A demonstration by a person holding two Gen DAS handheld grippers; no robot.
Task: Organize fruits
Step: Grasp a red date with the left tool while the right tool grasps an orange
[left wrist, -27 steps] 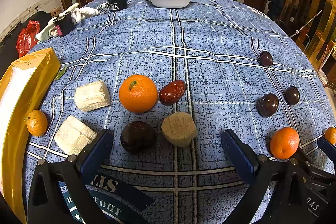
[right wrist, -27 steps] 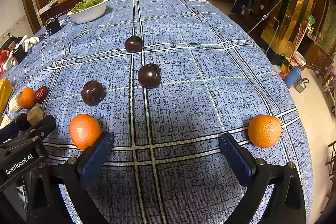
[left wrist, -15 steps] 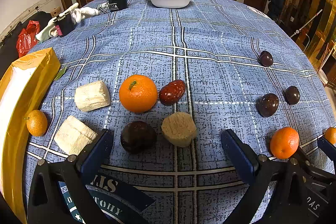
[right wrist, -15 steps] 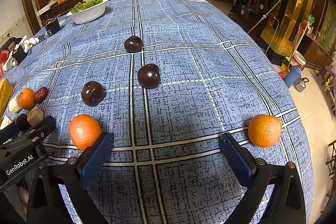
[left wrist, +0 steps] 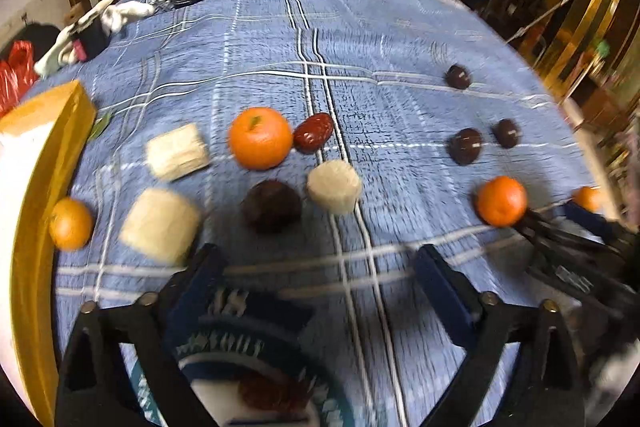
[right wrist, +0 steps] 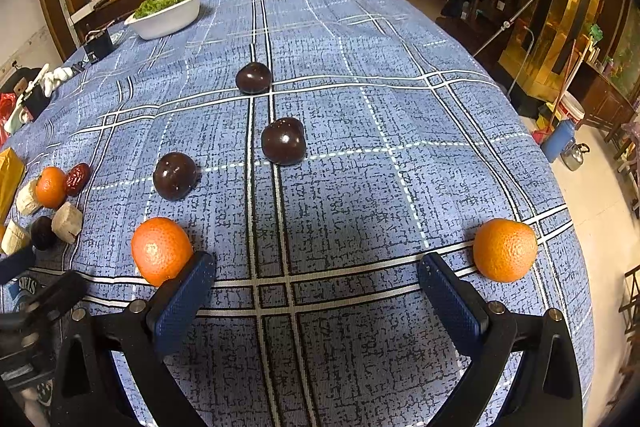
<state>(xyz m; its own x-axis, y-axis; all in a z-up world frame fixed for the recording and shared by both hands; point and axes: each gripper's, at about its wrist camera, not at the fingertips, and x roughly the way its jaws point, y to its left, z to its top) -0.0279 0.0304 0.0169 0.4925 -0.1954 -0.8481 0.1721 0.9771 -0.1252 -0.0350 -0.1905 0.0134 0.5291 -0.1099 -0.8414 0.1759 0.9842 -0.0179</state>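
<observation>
Though the left wrist view is blurred, the left tongs (left wrist: 318, 269) read as spread wide w/ nothing between the pads, low over the blue plaid table (left wrist: 400, 39). Ahead of them sits a mixed cluster: big orange (left wrist: 260, 138) touching a red date (left wrist: 314, 133), a dark round fruit (left wrist: 272, 205) just beside a pale cut chunk (left wrist: 335, 186), two more pale chunks (left wrist: 176, 151) to the left, a small orange (left wrist: 71, 223) against the yellow box (left wrist: 52, 155). Oranges look firm, light, round, so likely to roll; best taken across the widest middle. Date is small, glossy, prob. slippery; grip its short axis.

Right wrist view: right tongs (right wrist: 316, 293) also wide open, empty. One orange (right wrist: 161, 251) touches the left pad, another orange (right wrist: 505, 249) lies just outside the right pad. Three dark plums (right wrist: 284, 141) sit further out, apart from each other. Smooth shiny skin, maybe soft, so gentle squeeze at the equator.
</observation>
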